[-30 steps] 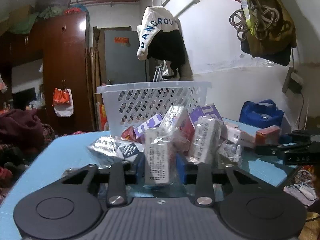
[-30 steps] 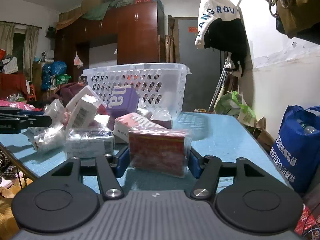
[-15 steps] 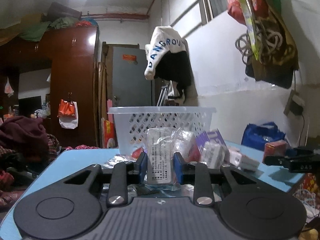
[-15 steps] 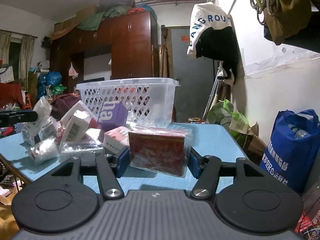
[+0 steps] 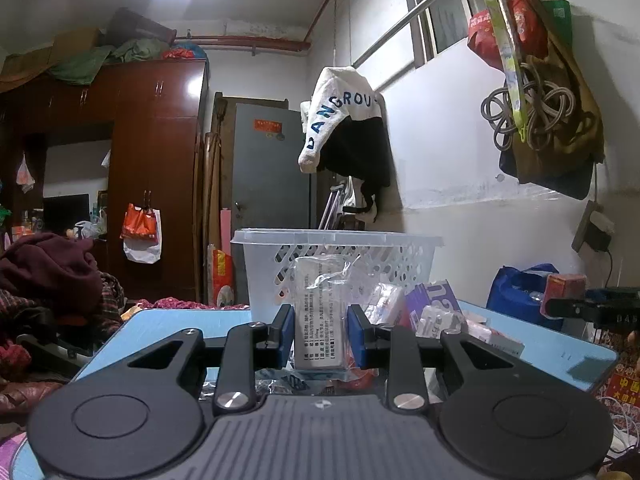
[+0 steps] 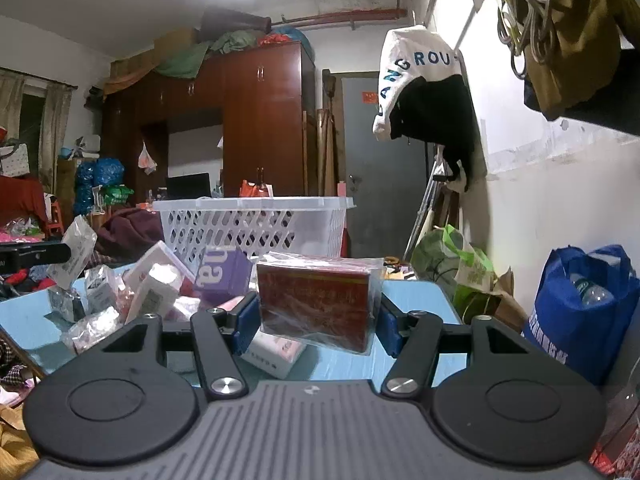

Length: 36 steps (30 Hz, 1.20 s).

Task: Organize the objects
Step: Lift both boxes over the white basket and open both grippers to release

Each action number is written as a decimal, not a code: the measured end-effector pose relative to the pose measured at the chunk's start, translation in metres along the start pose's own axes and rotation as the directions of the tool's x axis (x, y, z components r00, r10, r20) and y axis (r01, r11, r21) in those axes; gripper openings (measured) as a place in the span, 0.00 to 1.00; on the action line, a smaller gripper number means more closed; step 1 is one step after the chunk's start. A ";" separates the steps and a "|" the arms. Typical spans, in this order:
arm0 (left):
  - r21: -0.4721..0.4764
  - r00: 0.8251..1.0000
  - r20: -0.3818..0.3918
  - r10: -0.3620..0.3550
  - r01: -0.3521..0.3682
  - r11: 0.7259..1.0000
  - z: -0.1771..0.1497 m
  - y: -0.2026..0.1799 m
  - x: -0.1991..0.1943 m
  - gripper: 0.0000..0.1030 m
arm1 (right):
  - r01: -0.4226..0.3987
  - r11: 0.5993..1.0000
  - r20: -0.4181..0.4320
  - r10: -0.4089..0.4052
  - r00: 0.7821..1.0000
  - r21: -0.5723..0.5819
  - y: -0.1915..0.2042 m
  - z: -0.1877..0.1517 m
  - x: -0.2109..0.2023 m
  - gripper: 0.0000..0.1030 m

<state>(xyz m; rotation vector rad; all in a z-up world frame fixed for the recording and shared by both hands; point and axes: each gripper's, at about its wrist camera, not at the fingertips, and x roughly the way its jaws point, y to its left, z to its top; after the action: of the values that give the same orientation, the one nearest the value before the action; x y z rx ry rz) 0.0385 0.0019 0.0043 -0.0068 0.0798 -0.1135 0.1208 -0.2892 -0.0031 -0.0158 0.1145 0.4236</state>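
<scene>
Both packets lifted off table since earlier | left fingers (image 5: 320, 330) grip white packet (image 5: 319, 312) | right fingers (image 6: 314, 320) grip red packet (image 6: 316, 304)

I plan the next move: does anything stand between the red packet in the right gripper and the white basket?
The right gripper holds the red packet above the table. The white basket lies behind it to the left, its rim higher. A purple box and loose packets stand lower, between them.

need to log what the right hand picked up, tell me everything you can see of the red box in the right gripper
The red box is a flat rectangular carton with faint gold print, wrapped in loose clear plastic. It sits upright and slightly tilted between the right gripper pads, which clamp its two short sides, lifted clear of the blue table.
</scene>
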 end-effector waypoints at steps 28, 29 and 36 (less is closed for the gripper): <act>-0.015 0.998 0.052 -0.040 0.041 0.999 0.047 0.014 0.012 0.32 | -0.100 0.993 -0.001 0.100 0.995 -0.063 0.019 0.061 0.038 0.61; -0.013 0.998 0.055 -0.044 0.044 0.999 0.059 0.014 0.020 0.32 | -0.109 0.992 -0.001 0.109 0.994 -0.070 0.022 0.071 0.046 0.61; -0.041 0.997 -0.065 -0.038 0.035 0.999 0.123 0.020 0.118 0.32 | -0.077 0.992 -0.060 0.071 0.996 -0.103 0.038 0.132 0.140 0.61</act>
<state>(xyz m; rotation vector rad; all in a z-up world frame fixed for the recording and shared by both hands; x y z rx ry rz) 0.1678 0.0087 0.1177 -0.0443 0.1473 -0.1486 0.2466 -0.1924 0.1121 -0.1276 0.1483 0.5029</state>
